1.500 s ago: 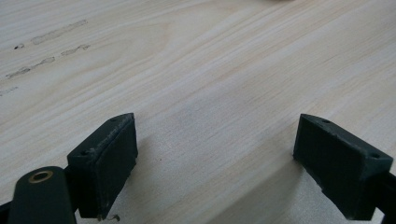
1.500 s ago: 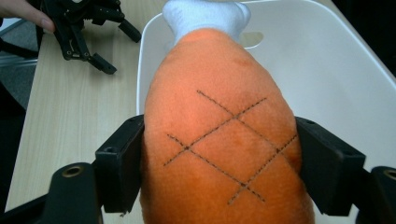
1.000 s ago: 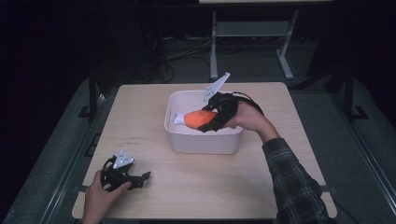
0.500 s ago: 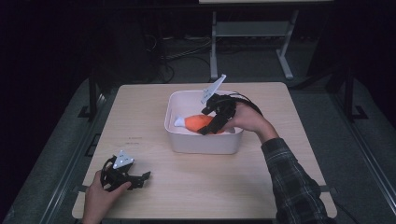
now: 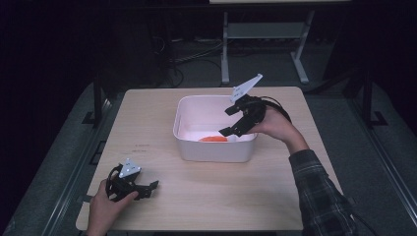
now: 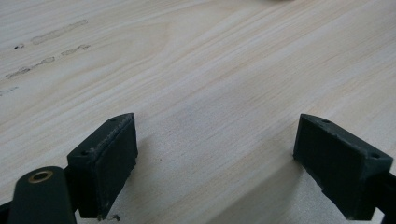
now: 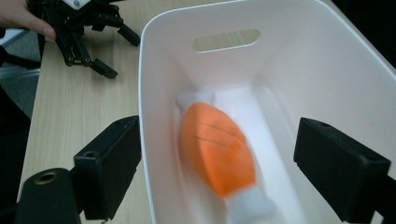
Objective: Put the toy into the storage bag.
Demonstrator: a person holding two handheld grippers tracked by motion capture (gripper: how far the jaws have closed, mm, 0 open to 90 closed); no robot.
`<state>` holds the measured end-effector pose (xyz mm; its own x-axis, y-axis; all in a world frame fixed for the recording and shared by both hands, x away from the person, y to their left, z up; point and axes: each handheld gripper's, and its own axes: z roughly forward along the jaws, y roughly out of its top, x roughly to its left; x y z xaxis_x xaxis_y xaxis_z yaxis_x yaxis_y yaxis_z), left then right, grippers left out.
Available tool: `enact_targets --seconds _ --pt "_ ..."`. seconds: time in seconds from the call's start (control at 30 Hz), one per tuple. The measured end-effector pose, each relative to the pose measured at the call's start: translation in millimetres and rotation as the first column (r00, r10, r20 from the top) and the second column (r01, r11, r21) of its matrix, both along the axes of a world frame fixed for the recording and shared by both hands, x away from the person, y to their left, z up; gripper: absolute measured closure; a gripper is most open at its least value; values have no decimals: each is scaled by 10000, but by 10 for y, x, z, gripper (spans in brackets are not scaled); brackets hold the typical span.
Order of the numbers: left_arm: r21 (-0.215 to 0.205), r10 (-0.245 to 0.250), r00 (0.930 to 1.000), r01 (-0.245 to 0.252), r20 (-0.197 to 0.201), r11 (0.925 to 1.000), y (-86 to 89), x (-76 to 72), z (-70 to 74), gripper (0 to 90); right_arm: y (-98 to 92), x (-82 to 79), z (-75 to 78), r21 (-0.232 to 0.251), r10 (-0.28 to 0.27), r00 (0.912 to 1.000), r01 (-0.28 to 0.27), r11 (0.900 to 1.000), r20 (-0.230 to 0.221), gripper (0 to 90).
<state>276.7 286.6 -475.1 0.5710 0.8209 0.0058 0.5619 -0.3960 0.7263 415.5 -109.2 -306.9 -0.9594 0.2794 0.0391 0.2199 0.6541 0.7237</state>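
The right gripper hangs tilted over the near right rim of the white rectangular plastic tub, jaws wide apart and empty. Below them an orange, white-ended toy drumstick lies on the tub floor. The left gripper rests on the pale wooden table, jaws spread, holding nothing. Dark room beyond.

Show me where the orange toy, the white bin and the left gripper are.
orange toy [image 7: 217,149], right gripper view, orange middle.
white bin [image 5: 212,149], high view, near outer wall.
left gripper [image 5: 153,189], high view, between its fingertips.
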Motion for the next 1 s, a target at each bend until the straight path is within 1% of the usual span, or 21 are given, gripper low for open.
enact_targets --seconds 0.07,0.13,0.17,0.2,0.27,0.33,0.4,0.43,0.47,0.5,0.6,0.63,0.67,0.7,0.73,0.83,0.93,1.0 --pt "6 -4 10000 4 -3 10000 0 0 0 128 -94 -8 12 173 -193 9998 193 9997 5 142" --pt "0 -1 10000 1 -3 10000 0 0 0 128 -193 -32 27 440 -503 9987 503 9978 -7 141" --pt "0 -1 10000 1 -3 10000 0 0 0 128 -193 -32 27 440 -503 9987 503 9978 -7 141" --pt "7 -4 10000 4 -3 10000 0 0 0 128 -245 -40 31 550 -633 9980 629 9965 51 139" --pt "-2 -7 10000 7 -5 10000 0 0 0 128 -400 -80 34 874 -1139 9932 1116 9899 225 137" --pt "17 -16 10000 16 -8 10000 1 0 1 128 -484 -106 30 1058 -1407 9898 1375 9848 232 137" --pt "22 -19 10000 19 -11 10000 2 0 1 128 -593 -142 19 1252 -1752 9842 1707 9773 259 136" --pt "22 -19 10000 19 -11 10000 2 0 1 128 -593 -142 19 1252 -1752 9842 1707 9773 259 136" --pt "34 -24 10000 24 -14 10000 3 0 2 128 -626 -156 15 1282 -1865 9821 1818 9749 254 135" --pt "37 -26 10000 26 -15 10000 3 0 2 128 -731 -201 -5 1400 -2193 9752 2133 9669 286 135" --pt "37 -25 10000 25 -15 10000 3 0 2 128 -855 -257 -45 1599 -2506 9677 2431 9567 283 132" --pt "37 -25 10000 25 -15 10000 3 0 2 128 -855 -257 -45 1599 -2506 9677 2431 9567 283 132" --pt "39 -26 10000 26 -14 10000 3 0 2 128 -949 -303 -88 1681 -2782 9602 2701 9480 259 132" --pt "41 -28 10000 28 -15 10000 3 0 2 128 -987 -325 -110 1688 -2935 9556 2851 9435 268 132" --pt "37 -26 10000 26 -14 10000 3 0 2 128 -1016 -344 -127 1714 -2998 9536 2912 9412 261 131" --pt "14 -10 10000 10 -24 10000 1 -1 1 128 -1119 -423 -202 1766 -3387 9405 3287 9278 290 131" --pt "6 1 10000 -1 -8 10000 0 0 1 128 -1212 -507 -286 1851 -3802 9244 3689 9109 289 131" --pt "2 0 10000 0 -5 10000 0 0 0 128 -1275 -557 -346 1955 -3965 9177 3848 9021 231 131"
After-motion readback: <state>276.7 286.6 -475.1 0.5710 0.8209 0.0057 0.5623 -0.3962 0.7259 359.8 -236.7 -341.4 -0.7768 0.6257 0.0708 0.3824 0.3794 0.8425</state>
